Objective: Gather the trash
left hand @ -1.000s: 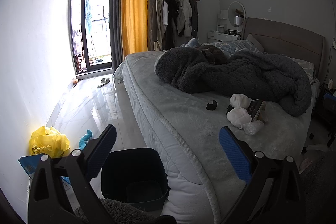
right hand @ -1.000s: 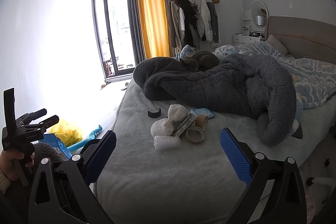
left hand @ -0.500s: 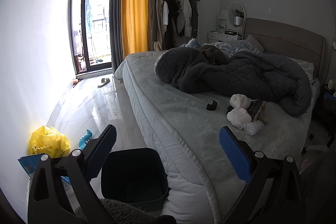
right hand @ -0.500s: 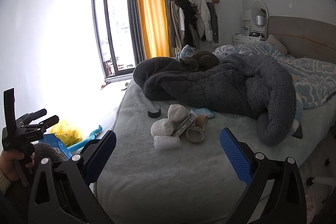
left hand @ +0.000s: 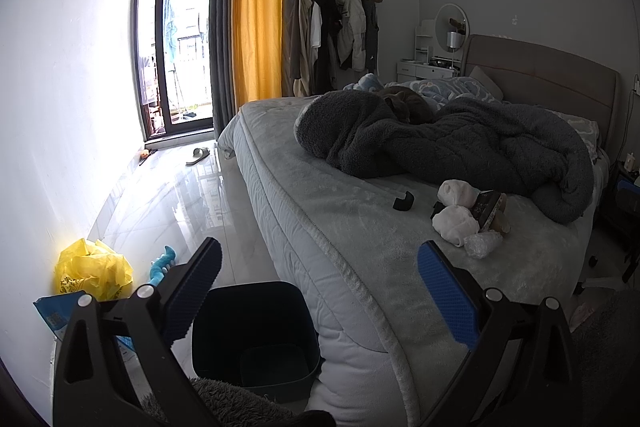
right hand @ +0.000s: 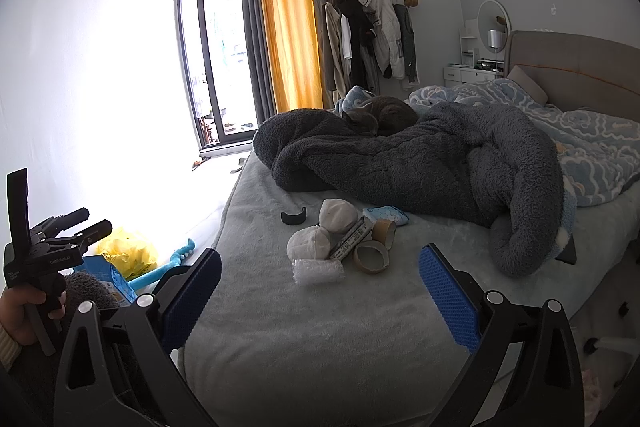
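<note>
A pile of trash lies on the bed (right hand: 304, 331): two white paper wads (right hand: 309, 242), a bubble-wrap piece (right hand: 318, 270), a long wrapper (right hand: 351, 239), two empty tape rolls (right hand: 371, 257), a blue packet (right hand: 386, 215) and a small black curved piece (right hand: 294, 217). The pile also shows in the left wrist view (left hand: 460, 219). A dark bin (left hand: 254, 331) stands on the floor beside the bed. My left gripper (left hand: 320, 287) is open and empty above the bin and the bed corner. My right gripper (right hand: 320, 291) is open and empty, short of the pile.
A grey fleece blanket (right hand: 420, 163) with a grey cat (right hand: 380, 115) lies behind the pile. On the floor by the wall are a yellow bag (left hand: 94, 269), a blue toy (left hand: 162, 263) and a blue packet (left hand: 60, 311). A slipper (left hand: 198, 155) lies near the glass door.
</note>
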`<state>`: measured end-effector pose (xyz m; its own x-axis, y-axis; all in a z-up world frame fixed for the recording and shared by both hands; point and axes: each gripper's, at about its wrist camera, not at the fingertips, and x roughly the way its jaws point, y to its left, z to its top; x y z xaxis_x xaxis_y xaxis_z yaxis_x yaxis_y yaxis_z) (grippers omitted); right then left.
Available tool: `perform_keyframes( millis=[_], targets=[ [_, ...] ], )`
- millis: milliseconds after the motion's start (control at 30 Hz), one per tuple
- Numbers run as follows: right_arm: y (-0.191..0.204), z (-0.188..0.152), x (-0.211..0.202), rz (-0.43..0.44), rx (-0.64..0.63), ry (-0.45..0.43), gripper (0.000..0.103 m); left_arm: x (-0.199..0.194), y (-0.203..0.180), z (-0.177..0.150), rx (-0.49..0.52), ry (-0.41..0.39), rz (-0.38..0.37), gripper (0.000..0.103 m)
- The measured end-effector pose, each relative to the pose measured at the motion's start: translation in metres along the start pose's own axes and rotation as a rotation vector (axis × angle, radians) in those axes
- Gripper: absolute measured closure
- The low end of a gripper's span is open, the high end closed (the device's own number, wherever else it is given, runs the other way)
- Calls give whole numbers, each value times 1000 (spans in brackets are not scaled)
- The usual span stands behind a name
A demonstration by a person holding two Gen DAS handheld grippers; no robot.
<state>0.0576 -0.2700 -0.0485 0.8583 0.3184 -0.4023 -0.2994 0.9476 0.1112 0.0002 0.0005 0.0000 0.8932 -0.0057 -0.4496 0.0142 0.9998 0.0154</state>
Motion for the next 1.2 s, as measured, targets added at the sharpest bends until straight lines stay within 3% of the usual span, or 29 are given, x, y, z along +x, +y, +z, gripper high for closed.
perform_keyframes(
  millis=[1200],
  targets=[
    [-1,1,0,-2,2,4,3,-2,-1,-5,-27,8,-3,3]
  ],
)
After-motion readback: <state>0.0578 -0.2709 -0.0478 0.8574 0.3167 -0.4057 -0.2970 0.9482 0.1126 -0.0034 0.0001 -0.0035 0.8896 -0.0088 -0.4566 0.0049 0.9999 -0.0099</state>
